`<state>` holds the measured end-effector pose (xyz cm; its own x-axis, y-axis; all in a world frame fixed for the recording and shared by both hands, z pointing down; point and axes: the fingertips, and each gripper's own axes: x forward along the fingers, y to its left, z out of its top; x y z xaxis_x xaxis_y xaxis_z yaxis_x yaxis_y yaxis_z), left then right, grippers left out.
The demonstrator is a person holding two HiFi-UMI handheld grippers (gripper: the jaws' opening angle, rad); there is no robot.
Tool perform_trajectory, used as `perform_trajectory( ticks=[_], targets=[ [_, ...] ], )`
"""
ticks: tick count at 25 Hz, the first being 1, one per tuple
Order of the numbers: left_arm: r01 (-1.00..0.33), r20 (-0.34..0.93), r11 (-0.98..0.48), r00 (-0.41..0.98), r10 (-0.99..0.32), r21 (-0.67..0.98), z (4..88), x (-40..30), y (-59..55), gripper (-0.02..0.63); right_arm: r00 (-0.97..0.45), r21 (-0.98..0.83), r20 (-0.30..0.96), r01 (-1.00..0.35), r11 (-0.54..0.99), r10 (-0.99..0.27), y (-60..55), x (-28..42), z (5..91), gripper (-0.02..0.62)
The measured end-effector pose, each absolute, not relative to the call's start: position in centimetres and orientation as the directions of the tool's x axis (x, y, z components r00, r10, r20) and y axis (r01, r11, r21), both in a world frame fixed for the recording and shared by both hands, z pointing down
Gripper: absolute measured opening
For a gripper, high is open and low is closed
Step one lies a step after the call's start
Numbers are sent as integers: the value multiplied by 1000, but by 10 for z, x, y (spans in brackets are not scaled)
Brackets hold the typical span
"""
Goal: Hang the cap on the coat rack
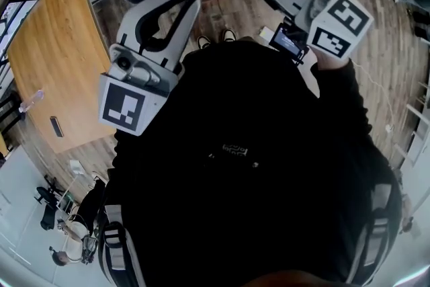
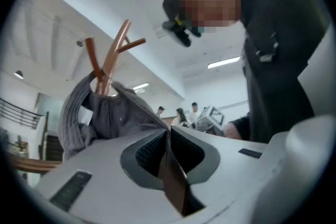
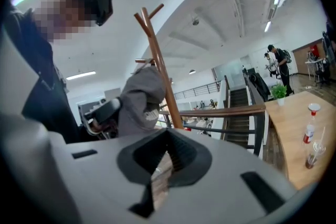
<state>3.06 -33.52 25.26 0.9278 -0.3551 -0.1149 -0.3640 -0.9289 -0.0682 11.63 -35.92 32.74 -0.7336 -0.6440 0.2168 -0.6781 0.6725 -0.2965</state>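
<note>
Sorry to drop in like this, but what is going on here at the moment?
A person with a tool in each hand stands at a wooden rack. A grey cap already hangs on the rack. The left tool points at the cap from close by, and the right tool faces the rack from the other side. Both have their jaws together with nothing between them, so the cap appears to be hung.

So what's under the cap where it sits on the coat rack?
Only the forked prongs of the coat rack show, rising above the cap. The peg it hangs on is covered by the grey fabric.
</note>
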Motion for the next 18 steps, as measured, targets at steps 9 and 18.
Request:
perform_trajectory(
  ticks=[9,18],
  targets=[
    [-512,-139,-849,839,-526,129,283,2,-359,64,-725,-293,218,-688,664,-654,-359,120,325,3],
    [-585,-80,-808,804,-589,70,288,4,-371,35,-721,-249,207,-693,677,-662,-362,105,317,2]
  ],
)
